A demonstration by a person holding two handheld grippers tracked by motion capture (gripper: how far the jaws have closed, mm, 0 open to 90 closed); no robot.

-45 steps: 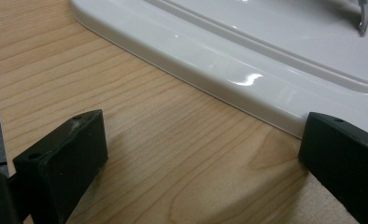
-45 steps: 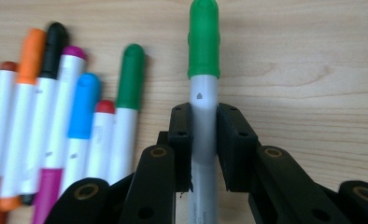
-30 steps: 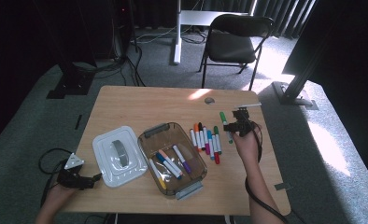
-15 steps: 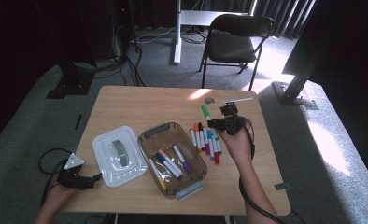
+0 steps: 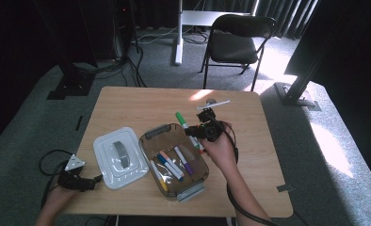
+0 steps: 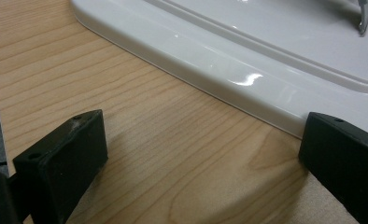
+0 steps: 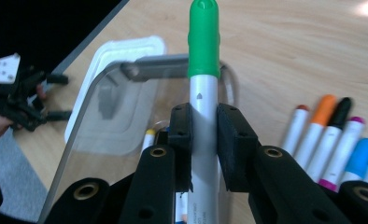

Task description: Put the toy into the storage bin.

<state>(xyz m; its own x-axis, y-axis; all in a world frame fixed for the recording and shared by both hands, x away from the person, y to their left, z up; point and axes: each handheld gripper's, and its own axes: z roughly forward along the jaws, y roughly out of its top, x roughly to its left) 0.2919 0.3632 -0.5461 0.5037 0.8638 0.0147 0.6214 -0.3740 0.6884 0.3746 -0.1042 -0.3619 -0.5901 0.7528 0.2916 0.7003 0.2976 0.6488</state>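
The tabletop (image 5: 141,106) carries a clear box (image 5: 173,160) with a few markers in it, just below and left of the right gripper (image 5: 198,130). The white lid (image 5: 117,157) lies flat right in front of the left gripper (image 5: 87,181), whose jaws stand wide apart with nothing between them. A second ago the right gripper was over the row of markers (image 7: 334,140); now it is nearer the box. Its jaws are clamped on the green marker (image 7: 203,93), cap pointing away. The marker looks ready to go into the box next.
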